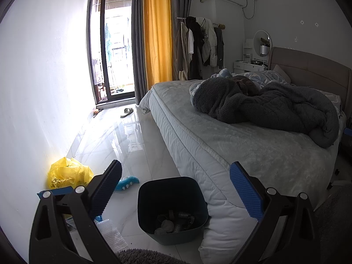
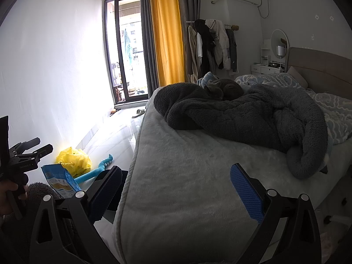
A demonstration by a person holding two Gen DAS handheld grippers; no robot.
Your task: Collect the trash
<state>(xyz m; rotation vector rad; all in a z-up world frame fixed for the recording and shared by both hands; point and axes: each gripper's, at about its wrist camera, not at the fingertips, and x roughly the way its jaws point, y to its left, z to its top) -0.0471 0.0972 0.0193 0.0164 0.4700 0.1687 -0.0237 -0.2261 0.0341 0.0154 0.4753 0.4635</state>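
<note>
While both tools are spread wide and empty | left tool (image 1: pixel 176 189) held above bin (image 1: pixel 172 209), apparently for dropping | yellow bag (image 1: pixel 68 172) and blue packet (image 2: pixel 60 181) left on floor by wall | right tool (image 2: pixel 176 189) over bed (image 2: pixel 187 176).

Home bedroom, bed (image 1: pixel 198 136), hanging coats (image 1: pixel 200 44)

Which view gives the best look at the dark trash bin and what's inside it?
The left wrist view. The trash bin stands on the floor against the bed, between the open fingers of the left gripper, its mouth and the trash at the bottom showing. In the right wrist view only a dark sliver shows behind that gripper's finger.
</note>
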